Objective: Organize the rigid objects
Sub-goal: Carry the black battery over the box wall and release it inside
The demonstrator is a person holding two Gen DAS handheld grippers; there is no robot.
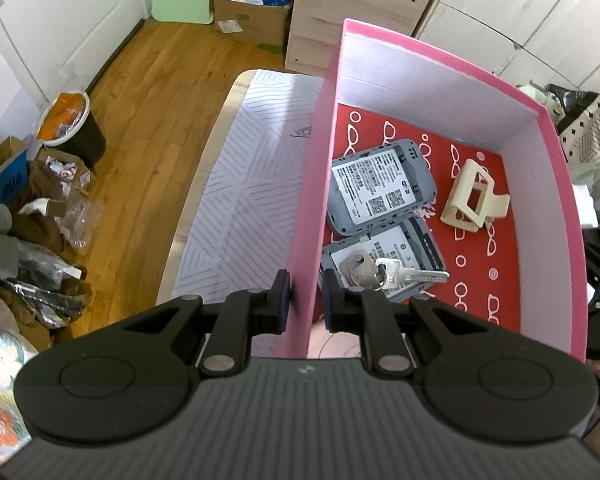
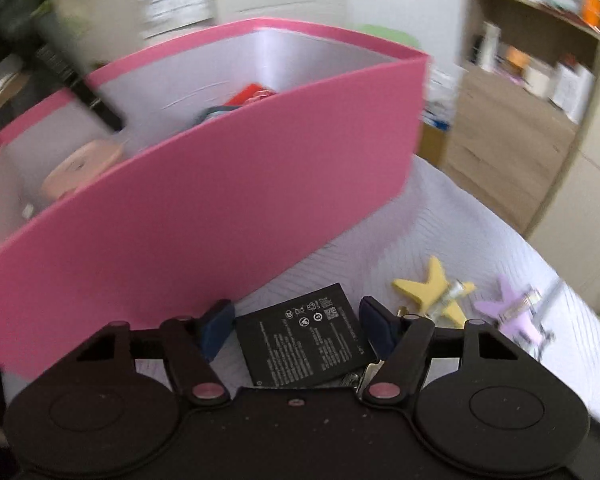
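A pink box (image 1: 312,184) with a red patterned floor holds two grey devices (image 1: 380,186), a bunch of keys (image 1: 384,272) and a beige hair claw (image 1: 474,196). My left gripper (image 1: 305,304) straddles the box's near wall, one finger outside and one inside, clamped on it. In the right wrist view the pink box (image 2: 220,200) stands tilted ahead. My right gripper (image 2: 296,328) is open over a black flat battery (image 2: 304,344) on the white cloth. A yellow star clip (image 2: 432,288) and a purple star clip (image 2: 512,312) lie to the right.
The box stands on a table with a white striped cloth (image 1: 244,184). Left of the table is wood floor with a bin (image 1: 70,126) and clutter. A wooden cabinet (image 1: 360,4) stands behind. Shelves (image 2: 540,40) are at the right.
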